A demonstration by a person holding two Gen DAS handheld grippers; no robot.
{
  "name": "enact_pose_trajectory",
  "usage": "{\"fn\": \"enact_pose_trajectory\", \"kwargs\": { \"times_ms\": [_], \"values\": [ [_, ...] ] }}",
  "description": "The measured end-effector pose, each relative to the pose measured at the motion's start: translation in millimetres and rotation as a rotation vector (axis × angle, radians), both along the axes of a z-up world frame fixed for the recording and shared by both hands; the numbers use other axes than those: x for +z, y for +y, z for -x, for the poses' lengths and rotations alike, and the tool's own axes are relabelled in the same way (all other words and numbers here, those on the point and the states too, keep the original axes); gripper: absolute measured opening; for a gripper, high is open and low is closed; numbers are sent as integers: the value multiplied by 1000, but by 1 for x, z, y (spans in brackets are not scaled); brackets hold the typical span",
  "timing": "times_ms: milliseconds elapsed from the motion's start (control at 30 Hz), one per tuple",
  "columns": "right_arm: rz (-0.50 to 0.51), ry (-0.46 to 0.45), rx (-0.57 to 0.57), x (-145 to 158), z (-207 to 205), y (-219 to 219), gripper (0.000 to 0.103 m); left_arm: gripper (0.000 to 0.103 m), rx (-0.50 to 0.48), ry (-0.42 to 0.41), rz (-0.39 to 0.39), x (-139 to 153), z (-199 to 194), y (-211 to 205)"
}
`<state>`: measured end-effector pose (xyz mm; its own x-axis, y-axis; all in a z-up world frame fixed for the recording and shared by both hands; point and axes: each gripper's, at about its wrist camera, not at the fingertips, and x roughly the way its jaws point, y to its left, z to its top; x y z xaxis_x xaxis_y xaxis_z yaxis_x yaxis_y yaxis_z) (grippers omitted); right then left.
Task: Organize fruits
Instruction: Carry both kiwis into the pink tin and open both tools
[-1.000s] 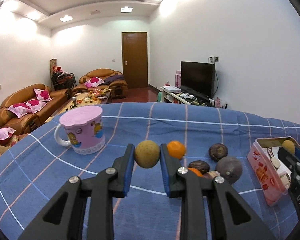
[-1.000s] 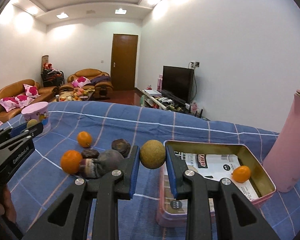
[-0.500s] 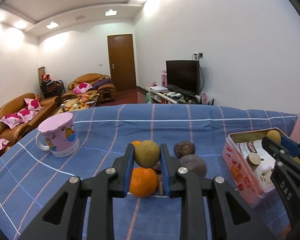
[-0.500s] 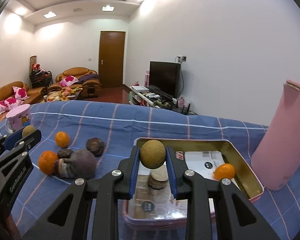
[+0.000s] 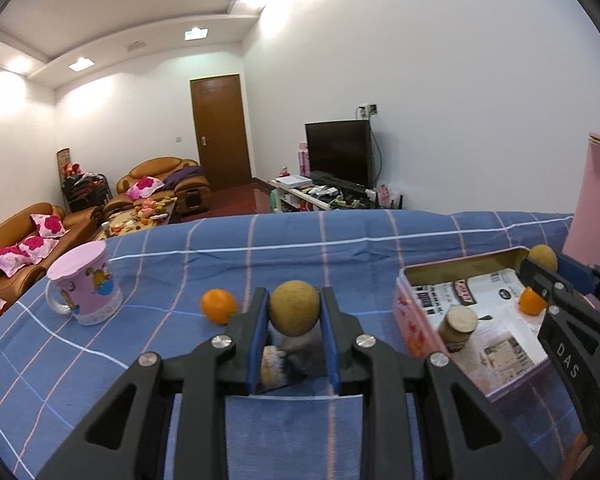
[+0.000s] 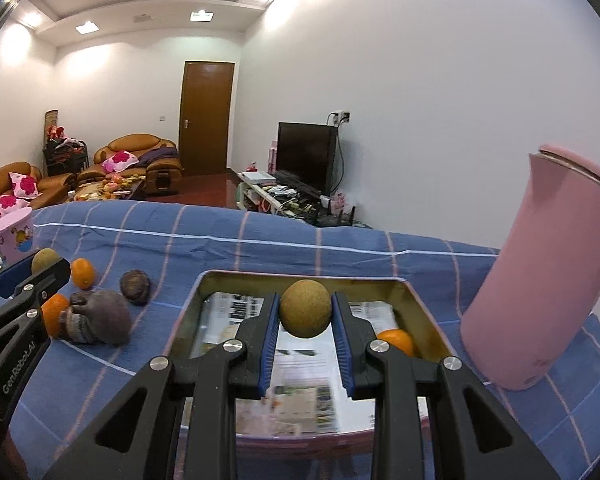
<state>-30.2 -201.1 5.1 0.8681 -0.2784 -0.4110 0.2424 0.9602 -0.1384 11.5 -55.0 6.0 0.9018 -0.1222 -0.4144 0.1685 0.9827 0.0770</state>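
Note:
My left gripper [image 5: 294, 300] is shut on a round tan fruit [image 5: 294, 315] above the dark fruits, just left of the pink tin [image 5: 405, 318]. An orange [image 5: 219, 306] lies on the blue cloth beyond it. My right gripper [image 6: 306, 304] is shut on a second tan fruit [image 6: 305, 316] and hangs over the open tin [image 6: 240, 273]. In the tin lie an orange [image 6: 397, 342] and a small round jar [image 5: 458, 328]. Left of the tin sit dark fruits [image 6: 104, 318] and two oranges [image 6: 82, 273].
A tall pink bottle [image 6: 540, 300] stands close to the tin's right side. A pink mug [image 5: 83, 288] stands at the far left of the blue checked cloth [image 5: 340, 240]. The two grippers are close side by side.
Both grippers have moved to the right with their tan fruits. The right one went from the tin's left edge to over its inside; the left one passed over the dark fruits toward the tin.

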Motion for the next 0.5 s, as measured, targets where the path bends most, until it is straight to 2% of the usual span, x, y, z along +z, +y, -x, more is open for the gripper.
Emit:
{"fn": "enact_pose_trajectory", "kwargs": {
  "times_ms": [300,500],
  "values": [
    [-16,11,-60,1,-7,-22,28,27,-55,8,0,0,-5,-40],
    [-6,27,-114,0,-15,-38,28,27,-101,52,-3,-2,-12,-73]
  ]
}}
